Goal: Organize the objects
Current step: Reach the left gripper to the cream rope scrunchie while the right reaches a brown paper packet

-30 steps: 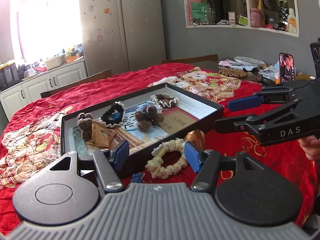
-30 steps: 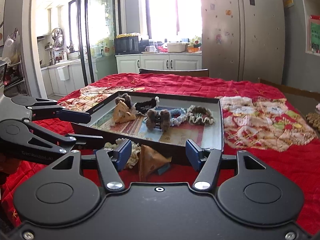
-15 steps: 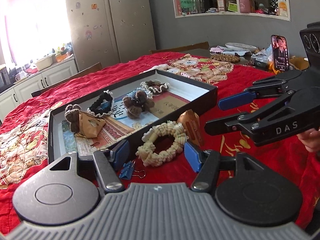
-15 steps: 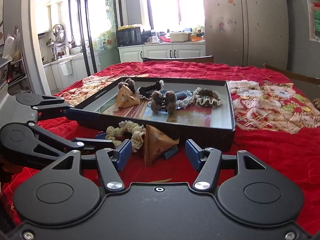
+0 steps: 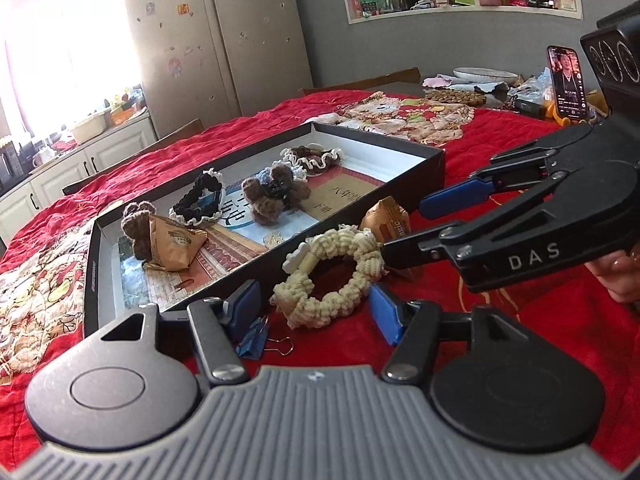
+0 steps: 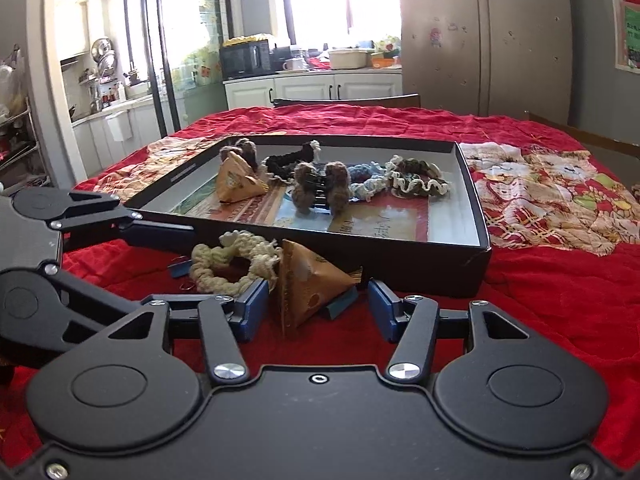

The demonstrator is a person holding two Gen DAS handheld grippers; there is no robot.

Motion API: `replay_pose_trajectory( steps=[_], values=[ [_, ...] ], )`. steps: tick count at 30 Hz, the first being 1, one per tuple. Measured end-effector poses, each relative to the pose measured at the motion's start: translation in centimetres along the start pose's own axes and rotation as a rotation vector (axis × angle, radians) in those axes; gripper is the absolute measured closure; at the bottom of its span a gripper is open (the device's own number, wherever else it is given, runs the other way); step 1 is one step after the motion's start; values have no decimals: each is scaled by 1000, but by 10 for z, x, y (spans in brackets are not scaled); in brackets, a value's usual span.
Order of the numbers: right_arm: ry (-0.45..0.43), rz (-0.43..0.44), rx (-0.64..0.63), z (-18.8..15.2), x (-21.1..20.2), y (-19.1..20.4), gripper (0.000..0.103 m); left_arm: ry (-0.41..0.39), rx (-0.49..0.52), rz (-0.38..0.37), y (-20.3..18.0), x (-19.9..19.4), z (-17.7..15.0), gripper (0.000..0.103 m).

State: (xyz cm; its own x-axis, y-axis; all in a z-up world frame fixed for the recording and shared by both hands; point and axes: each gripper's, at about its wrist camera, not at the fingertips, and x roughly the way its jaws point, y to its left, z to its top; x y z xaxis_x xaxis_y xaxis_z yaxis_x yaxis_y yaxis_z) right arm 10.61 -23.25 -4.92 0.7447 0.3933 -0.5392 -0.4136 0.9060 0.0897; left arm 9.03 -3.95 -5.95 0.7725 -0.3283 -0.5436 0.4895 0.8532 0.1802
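Gathering loose accessories into the black tray point(image 5: 434, 160) looks to be the purpose here, since the tray already holds several crocheted scrunchies and one tan pyramid packet point(image 5: 174, 242), while a few pieces lie outside its near wall on the red tablecloth point(image 5: 500, 320).

On the left, the left gripper point(image 5: 314, 308) has its jaws spread wide and released, gripping nothing. The cream scrunchie point(image 5: 330, 276) lies flat on the cloth just ahead of them, centred on the gap, so the fingers frame it on both sides without touching it, as far as I can tell. A blue binder clip point(image 5: 252, 342) sits beside the left finger, just outside the gap. My guess is that this hand is lined up to take the scrunchie, which only needs a short advance and a close.

On the right, the right gripper point(image 6: 318, 310) is likewise spread and empty. The second tan packet point(image 6: 308, 286) stands on the cloth between and just beyond its fingertips, nearer the left finger, with a small blue block point(image 6: 340, 304) against its base. Seen from the left wrist, one right finger reaches close beside the scrunchie's far edge; contact cannot be judged. Both targets rest just short of the tray wall.
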Motion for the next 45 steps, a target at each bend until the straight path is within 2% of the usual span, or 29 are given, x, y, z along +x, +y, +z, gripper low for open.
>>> replay_pose_trajectory(
  steps=[7,11,16,19,23,45],
  values=[
    [26,-12,7,4,10,2,50,13,-4,-11,-3,8,0,32],
    [32,-4,17,4,13,1,56,17,4,-10,-5,11,0,36],
    [29,4,32,4,14,-1,59,22,-41,-15,0,13,2,53],
    [28,10,32,4,14,-2,60,28,-63,-15,2,15,3,67],
    [23,12,35,4,14,-2,60,31,-76,-28,2,14,4,75],
    [-24,30,41,5,-8,-4,61,0,-93,-20,7,-8,4,78]
  ],
)
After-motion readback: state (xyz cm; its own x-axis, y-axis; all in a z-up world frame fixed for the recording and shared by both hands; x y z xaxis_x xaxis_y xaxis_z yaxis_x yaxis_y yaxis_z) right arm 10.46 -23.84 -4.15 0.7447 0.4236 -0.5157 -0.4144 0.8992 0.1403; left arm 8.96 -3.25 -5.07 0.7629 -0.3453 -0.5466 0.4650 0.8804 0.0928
